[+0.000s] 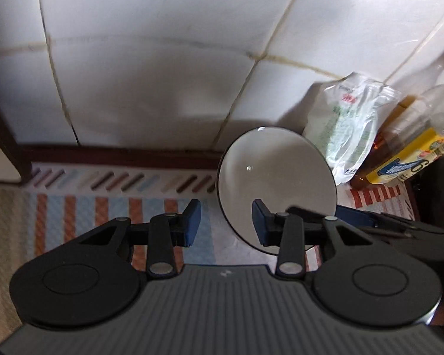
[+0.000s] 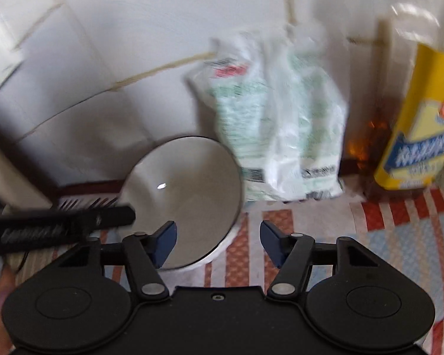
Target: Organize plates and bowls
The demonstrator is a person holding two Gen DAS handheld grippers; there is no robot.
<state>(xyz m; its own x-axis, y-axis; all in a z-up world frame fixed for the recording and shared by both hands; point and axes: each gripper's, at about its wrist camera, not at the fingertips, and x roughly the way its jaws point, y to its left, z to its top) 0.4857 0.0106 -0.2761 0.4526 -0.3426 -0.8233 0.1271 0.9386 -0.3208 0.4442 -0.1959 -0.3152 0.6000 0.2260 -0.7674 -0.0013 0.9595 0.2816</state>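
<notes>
Cloth: your striped woven mat [image 1: 83,207] carries everything; it may slide under a push.
Bowl: the white glazed ceramic bowl with a dark rim [image 1: 276,177] sits on it, at one o'clock of your left gripper [image 1: 226,222]. Likely stiff, slick and breakable; pinch its rim.
Grippers: left one and right gripper [image 2: 217,244] both gape, empty.

- one round white bowl with a thin dark rim [image 1: 276,186]
- one crinkly white plastic bag with green print [image 2: 278,136]
- two see-through bottles, one with a yellow label [image 1: 411,159], one holding brown liquid [image 1: 379,151]
- one striped cloth [image 1: 103,204]
- two black grippers with blue pads [image 2: 217,244] [image 1: 226,226]
</notes>
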